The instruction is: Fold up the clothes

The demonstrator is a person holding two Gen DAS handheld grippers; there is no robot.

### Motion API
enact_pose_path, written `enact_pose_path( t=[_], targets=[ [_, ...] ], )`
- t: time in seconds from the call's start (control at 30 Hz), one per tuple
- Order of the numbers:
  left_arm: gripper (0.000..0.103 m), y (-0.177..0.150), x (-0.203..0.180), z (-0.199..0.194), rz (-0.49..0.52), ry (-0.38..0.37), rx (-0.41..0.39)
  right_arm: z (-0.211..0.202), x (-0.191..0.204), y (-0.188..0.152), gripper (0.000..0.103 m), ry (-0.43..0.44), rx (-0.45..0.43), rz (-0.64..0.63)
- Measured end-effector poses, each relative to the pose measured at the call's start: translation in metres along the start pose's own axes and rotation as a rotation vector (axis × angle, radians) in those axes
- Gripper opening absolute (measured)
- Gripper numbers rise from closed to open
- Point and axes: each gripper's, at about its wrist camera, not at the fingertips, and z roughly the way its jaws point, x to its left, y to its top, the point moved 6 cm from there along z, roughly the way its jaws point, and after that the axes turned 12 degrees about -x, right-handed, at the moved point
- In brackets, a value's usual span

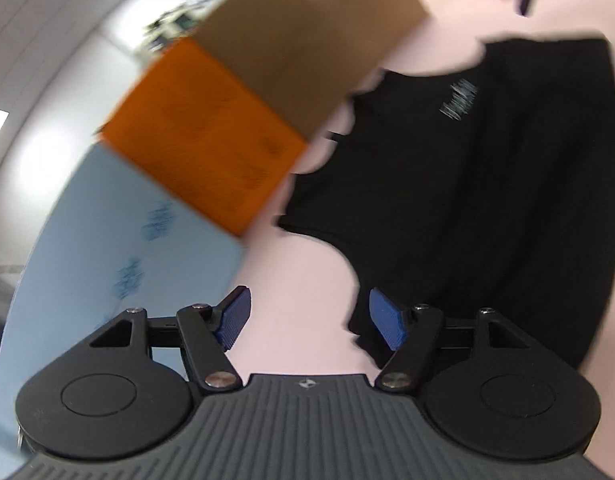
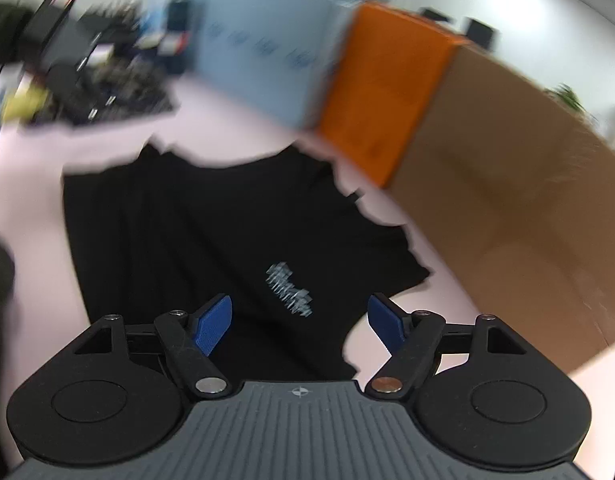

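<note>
A black T-shirt (image 1: 467, 184) with a small pale chest print lies spread flat on the pale pink table (image 1: 299, 280). It also shows in the right wrist view (image 2: 211, 232). My left gripper (image 1: 307, 320) is open and empty above the table, beside the shirt's sleeve edge. My right gripper (image 2: 299, 320) is open and empty, hovering over the shirt near the print (image 2: 289, 288). Both views are motion-blurred.
A row of boxes lines the table's far side: light blue (image 2: 259, 64), orange (image 2: 383, 100) and brown cardboard (image 2: 515, 200). They also show in the left wrist view (image 1: 211, 140). Dark clutter (image 2: 87, 80) sits at the table's far left corner.
</note>
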Motion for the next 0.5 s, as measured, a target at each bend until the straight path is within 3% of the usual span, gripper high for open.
enact_pose_path(
  t=[0.07, 0.23, 0.4, 0.5],
  targets=[
    [0.059, -0.004, -0.008, 0.009, 0.011, -0.026, 0.005, 0.023, 0.015, -0.013, 0.073, 0.053, 0.036, -0.083],
    [0.045, -0.012, -0.004, 0.025, -0.048, -0.083, 0.030, 0.059, 0.023, -0.032, 0.073, 0.131, 0.079, -0.115],
    [0.045, -0.010, -0.001, 0.018, -0.026, -0.204, 0.002, 0.076, 0.027, -0.039, 0.073, 0.166, 0.076, -0.135],
    [0.045, -0.013, -0.005, 0.019, 0.043, -0.260, 0.007, 0.088, 0.026, -0.041, 0.073, 0.186, 0.074, -0.141]
  ],
)
